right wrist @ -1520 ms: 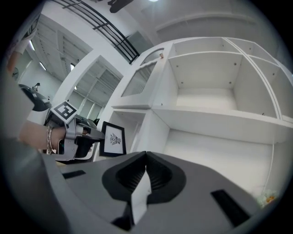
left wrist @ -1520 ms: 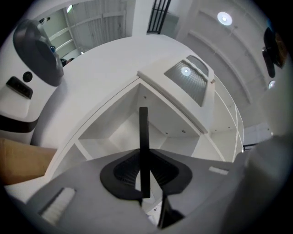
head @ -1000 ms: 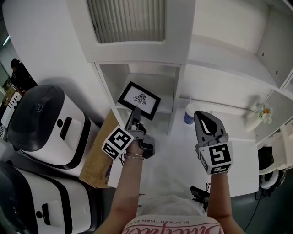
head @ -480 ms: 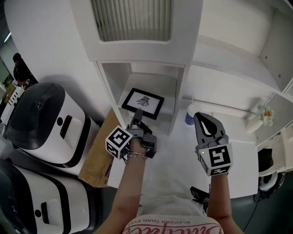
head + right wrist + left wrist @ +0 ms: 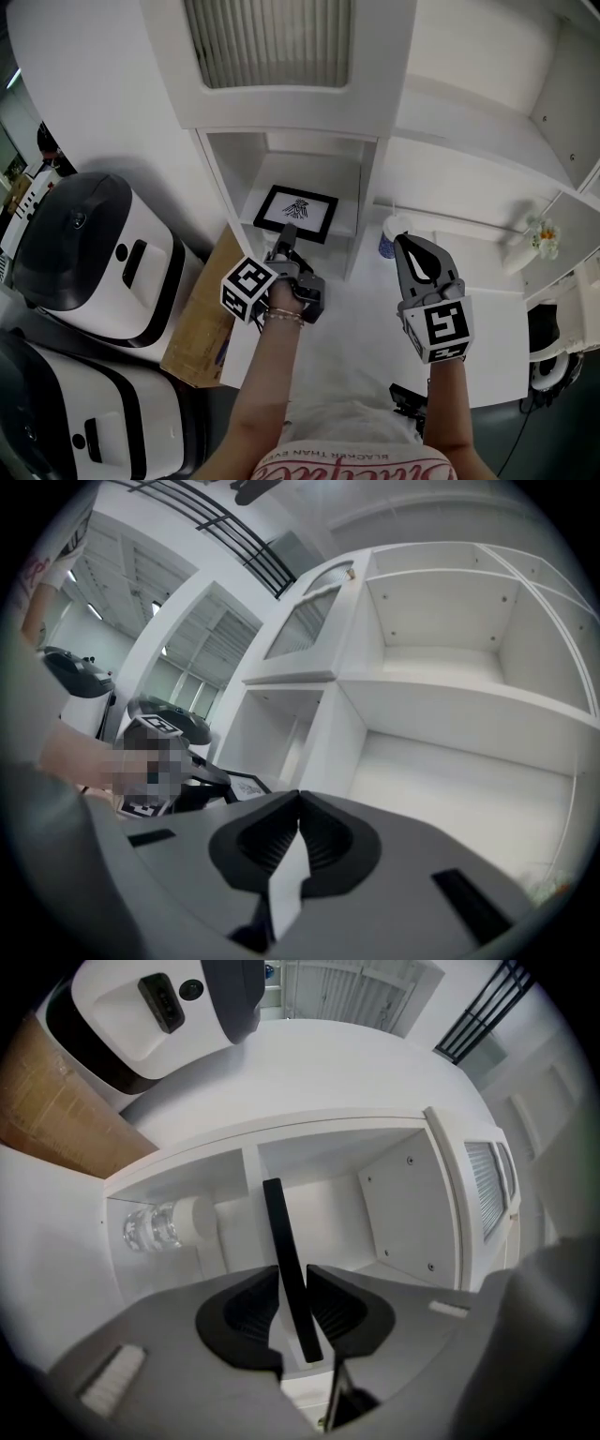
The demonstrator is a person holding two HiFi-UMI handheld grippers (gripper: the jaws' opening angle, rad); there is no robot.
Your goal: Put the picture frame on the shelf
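Note:
The picture frame (image 5: 296, 213), black-rimmed with a white print, lies nearly flat inside the lower compartment of the white shelf unit (image 5: 344, 221). My left gripper (image 5: 287, 236) reaches in from the front and is shut on the frame's near edge. In the left gripper view the frame (image 5: 284, 1251) shows edge-on, pinched between the two dark pads of the left gripper (image 5: 292, 1276). Whether the frame rests on the shelf board I cannot tell. My right gripper (image 5: 405, 241) hovers to the right of the compartment, shut and holding nothing, its tips together (image 5: 299, 799).
Two white-and-dark machines (image 5: 86, 253) stand at the left beside a cardboard box (image 5: 200, 326). A blue-and-white cup (image 5: 389, 234) and a small flower pot (image 5: 536, 231) sit on the white ledge to the right. A clear glass object (image 5: 150, 1230) occupies the neighbouring compartment.
The left gripper has rolled and sunk, bringing the frame from a raised tilt to nearly flat and lower in the compartment. The right gripper has stayed put.

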